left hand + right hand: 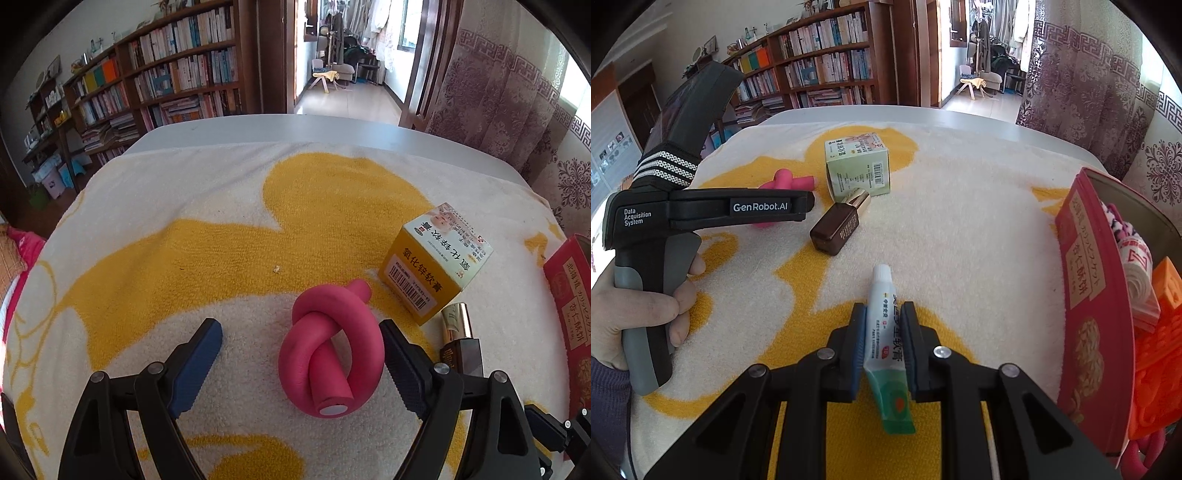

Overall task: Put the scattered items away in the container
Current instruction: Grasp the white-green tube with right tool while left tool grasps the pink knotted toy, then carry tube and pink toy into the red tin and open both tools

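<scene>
A knotted pink foam rod (pixel 330 354) lies on the yellow-and-white towel (pixel 184 240) between the open fingers of my left gripper (pixel 301 338), close to the right finger. My right gripper (pixel 883 317) is shut on a white-and-green ointment tube (pixel 886 332), held over the towel. A yellow medicine box (pixel 436 258) and a brown bottle with a gold cap (pixel 460 339) lie to the right of the rod. They also show in the right wrist view: box (pixel 858 166), bottle (pixel 840 225), rod (pixel 786 181). The red tin container (pixel 1086 288) stands at the right.
The tin holds a rolled cloth (pixel 1134 273) and an orange item (pixel 1160 354). The left gripper's body (pixel 683 218) and the hand holding it are at the left of the right wrist view. The grey table edge (pixel 277 129) lies beyond the towel.
</scene>
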The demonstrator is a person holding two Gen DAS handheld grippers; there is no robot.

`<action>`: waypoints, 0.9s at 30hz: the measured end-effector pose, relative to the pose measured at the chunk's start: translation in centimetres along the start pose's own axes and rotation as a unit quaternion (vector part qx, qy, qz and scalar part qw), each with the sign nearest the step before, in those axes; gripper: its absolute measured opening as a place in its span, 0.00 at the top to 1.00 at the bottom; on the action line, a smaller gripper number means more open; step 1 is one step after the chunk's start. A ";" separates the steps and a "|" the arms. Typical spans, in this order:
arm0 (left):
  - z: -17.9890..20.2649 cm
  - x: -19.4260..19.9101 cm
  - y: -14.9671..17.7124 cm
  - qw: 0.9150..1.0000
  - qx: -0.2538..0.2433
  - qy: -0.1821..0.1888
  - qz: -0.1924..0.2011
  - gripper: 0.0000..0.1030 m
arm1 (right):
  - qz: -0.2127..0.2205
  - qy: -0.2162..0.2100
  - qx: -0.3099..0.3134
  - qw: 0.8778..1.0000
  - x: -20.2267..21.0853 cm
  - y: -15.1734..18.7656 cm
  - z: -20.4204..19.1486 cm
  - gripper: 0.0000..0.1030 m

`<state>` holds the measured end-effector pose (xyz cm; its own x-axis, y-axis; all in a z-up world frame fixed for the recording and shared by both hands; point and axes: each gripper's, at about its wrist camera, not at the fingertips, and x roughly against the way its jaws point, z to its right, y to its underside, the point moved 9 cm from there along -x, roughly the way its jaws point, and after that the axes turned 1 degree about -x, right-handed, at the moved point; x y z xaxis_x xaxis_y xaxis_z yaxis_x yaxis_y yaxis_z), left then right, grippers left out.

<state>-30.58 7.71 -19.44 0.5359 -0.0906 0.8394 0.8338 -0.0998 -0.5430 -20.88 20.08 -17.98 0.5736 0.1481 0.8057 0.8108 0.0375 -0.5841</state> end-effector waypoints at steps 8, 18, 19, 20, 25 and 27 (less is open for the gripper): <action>-1.8 2.4 -0.2 0.997 0.061 0.049 0.015 0.62 | 0.019 -0.046 -0.044 0.998 1.2 -0.7 0.3 0.85; -1.8 5.6 -0.8 0.992 0.080 0.086 0.044 0.62 | 0.028 -0.059 -0.054 0.996 1.8 -1.1 0.4 0.85; -1.6 5.7 -0.8 0.992 0.078 0.087 0.044 0.62 | 0.029 -0.061 -0.057 0.996 1.9 -1.1 0.5 0.85; -1.4 5.7 -0.7 0.992 0.076 0.088 0.044 0.62 | 0.032 -0.063 -0.060 0.996 2.1 -1.3 0.6 0.85; -0.5 5.7 -0.7 0.992 0.070 0.100 0.040 0.62 | 0.073 -0.062 -0.072 0.993 4.9 -2.6 1.4 0.85; 0.0 6.0 -0.7 0.992 0.064 0.103 0.041 0.62 | 0.089 -0.057 -0.083 0.991 6.1 -3.1 2.3 0.85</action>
<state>-27.93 7.27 -14.08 0.5750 -0.2955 0.7629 0.8056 0.0419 -0.5909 -20.19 23.16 -11.44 0.7001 0.2482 0.6695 0.7113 -0.1602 -0.6844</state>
